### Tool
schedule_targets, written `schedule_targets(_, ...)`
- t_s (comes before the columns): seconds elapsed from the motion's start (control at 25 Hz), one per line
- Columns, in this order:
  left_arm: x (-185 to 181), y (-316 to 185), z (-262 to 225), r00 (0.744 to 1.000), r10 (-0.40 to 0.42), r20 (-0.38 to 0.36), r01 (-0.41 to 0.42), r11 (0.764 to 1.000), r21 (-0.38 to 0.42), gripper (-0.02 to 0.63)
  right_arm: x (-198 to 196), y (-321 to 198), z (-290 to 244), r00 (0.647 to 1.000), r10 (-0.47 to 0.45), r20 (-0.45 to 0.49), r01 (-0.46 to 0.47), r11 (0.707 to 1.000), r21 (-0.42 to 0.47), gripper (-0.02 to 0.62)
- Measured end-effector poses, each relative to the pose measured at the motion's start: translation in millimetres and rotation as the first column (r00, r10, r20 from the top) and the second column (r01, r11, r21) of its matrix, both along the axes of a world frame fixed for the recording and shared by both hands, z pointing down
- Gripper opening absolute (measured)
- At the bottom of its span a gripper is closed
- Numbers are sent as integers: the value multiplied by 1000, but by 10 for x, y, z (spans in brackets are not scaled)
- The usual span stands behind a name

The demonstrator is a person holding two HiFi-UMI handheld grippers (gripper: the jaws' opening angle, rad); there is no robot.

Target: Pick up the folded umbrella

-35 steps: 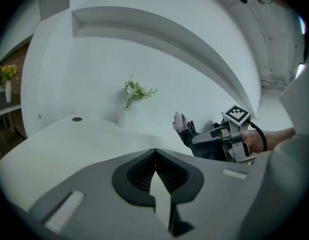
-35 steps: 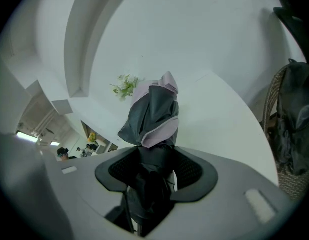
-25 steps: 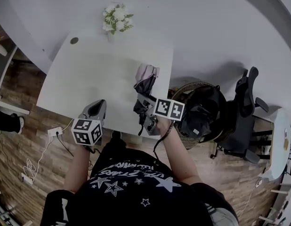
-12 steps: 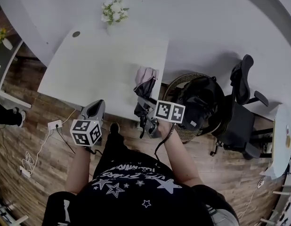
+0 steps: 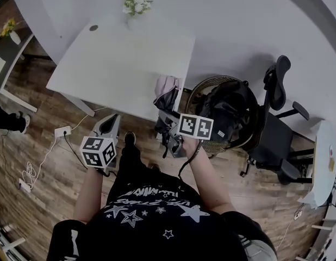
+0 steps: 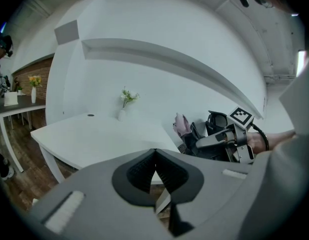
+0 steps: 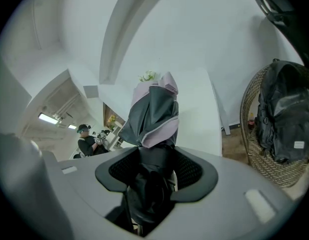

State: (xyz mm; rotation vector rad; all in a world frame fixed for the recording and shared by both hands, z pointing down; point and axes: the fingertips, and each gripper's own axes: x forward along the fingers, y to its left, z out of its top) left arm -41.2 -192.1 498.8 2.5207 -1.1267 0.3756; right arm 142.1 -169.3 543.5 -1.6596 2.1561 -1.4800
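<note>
The folded umbrella (image 5: 167, 94), dark grey with a pale pink end, is in the air at the near right edge of the white table (image 5: 119, 64). My right gripper (image 5: 165, 117) is shut on its lower part. In the right gripper view the umbrella (image 7: 153, 114) rises from between the pads, which press on its dark fabric at the gripper (image 7: 153, 171). My left gripper (image 5: 109, 124) hangs over the wooden floor left of it, and its jaws (image 6: 154, 159) are shut on nothing. From the left gripper view the umbrella (image 6: 183, 125) shows beside the table (image 6: 94, 134).
A wicker basket with a black backpack (image 5: 228, 113) stands right of the table, then a black office chair (image 5: 279, 107). A vase of flowers (image 5: 136, 3) sits at the table's far edge. A power strip (image 5: 62, 131) and cable lie on the floor. A person (image 7: 87, 141) stands far off.
Both grippers have drawn back from the table toward the person. The umbrella, still gripped, has gone from above the tabletop to its near edge. The left gripper is now over the floor.
</note>
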Motion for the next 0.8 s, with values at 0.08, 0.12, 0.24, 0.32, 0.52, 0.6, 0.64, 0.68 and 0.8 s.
schedule_targets(0.08, -62, 109, 22, 1000, -14, 0, 14, 1000, -3, 3, -68, 84, 12, 1000, -11, 6, 11, 1000, 2, 232)
schedule_targets(0.12, -89, 159, 31, 1000, -20, 0, 20, 1000, -4, 3, -103, 126, 22, 1000, -17, 8, 17, 1000, 2, 232)
schedule_targets(0.24, -134, 282, 40, 999, -34, -2, 34, 999, -3, 3, -175, 245, 52, 999, -40, 8, 40, 999, -1, 232)
schedule_targets(0.32, -169, 338, 42, 999, -44, -7, 44, 999, 0, 3, -211, 295, 74, 999, -50, 7, 50, 999, -3, 232)
schedule_targets(0.52, -277, 414, 42, 998, -65, -16, 65, 998, 4, 3, -304, 329, 78, 998, -65, -1, 65, 998, -1, 232)
schedule_targets(0.6, -318, 435, 47, 997, -71, -18, 71, 997, 2, 3, -342, 338, 58, 997, -72, -4, 72, 997, 2, 232)
schedule_targets(0.64, -337, 444, 50, 997, -74, -18, 74, 997, 1, 3, -361, 344, 49, 997, -74, -4, 74, 997, 4, 232)
schedule_targets(0.68, -352, 452, 52, 997, -75, -18, 75, 997, 1, 3, -378, 351, 40, 997, -76, -6, 76, 997, 6, 232)
schedule_targets(0.8, -380, 470, 56, 997, -76, -20, 76, 997, 2, 3, -417, 369, 17, 997, -82, -11, 82, 997, 13, 232)
